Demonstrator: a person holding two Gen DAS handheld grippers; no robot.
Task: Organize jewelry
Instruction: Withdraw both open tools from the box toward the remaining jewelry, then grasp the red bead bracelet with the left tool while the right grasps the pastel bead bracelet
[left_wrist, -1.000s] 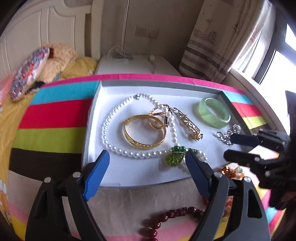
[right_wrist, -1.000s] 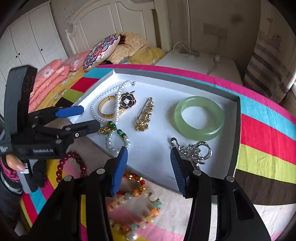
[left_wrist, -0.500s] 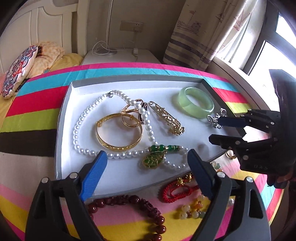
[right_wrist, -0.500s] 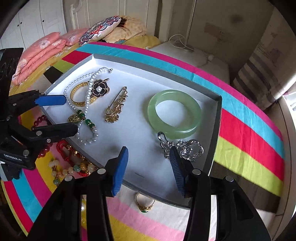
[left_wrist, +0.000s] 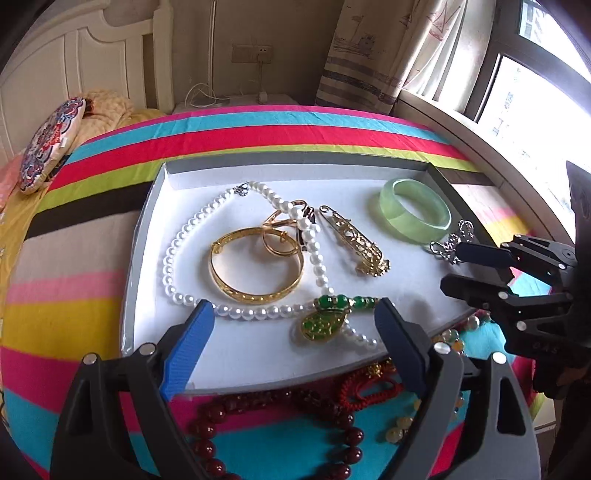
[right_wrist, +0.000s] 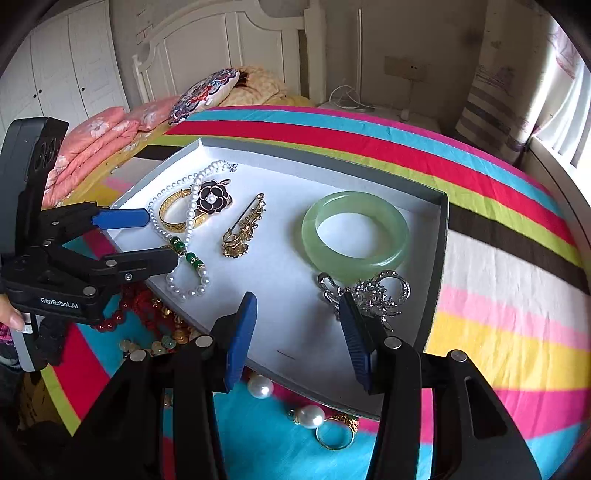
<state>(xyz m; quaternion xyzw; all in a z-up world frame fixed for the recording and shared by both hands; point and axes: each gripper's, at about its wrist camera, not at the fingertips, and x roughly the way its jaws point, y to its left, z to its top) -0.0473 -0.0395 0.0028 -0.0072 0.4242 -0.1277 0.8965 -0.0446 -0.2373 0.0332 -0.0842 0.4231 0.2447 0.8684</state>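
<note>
Both claws hang wide open and empty over the white tray (right_wrist: 436, 236) on the striped bed. Plenty is sorted already: pearl necklace (left_wrist: 173, 258), gold bangle (left_wrist: 255, 291), green bangle (right_wrist: 354, 232), gold pin (right_wrist: 243, 229) and silver brooch (right_wrist: 369, 291) all lie inside. The left claw (left_wrist: 291, 332) hovers over the near rim, the right claw (right_wrist: 299, 339) beside the brooch. Left outside, by my reckoning: red beads (left_wrist: 332, 417), pearl earrings (right_wrist: 288, 402) and a gold ring (right_wrist: 336, 435) on the bedspread.
</note>
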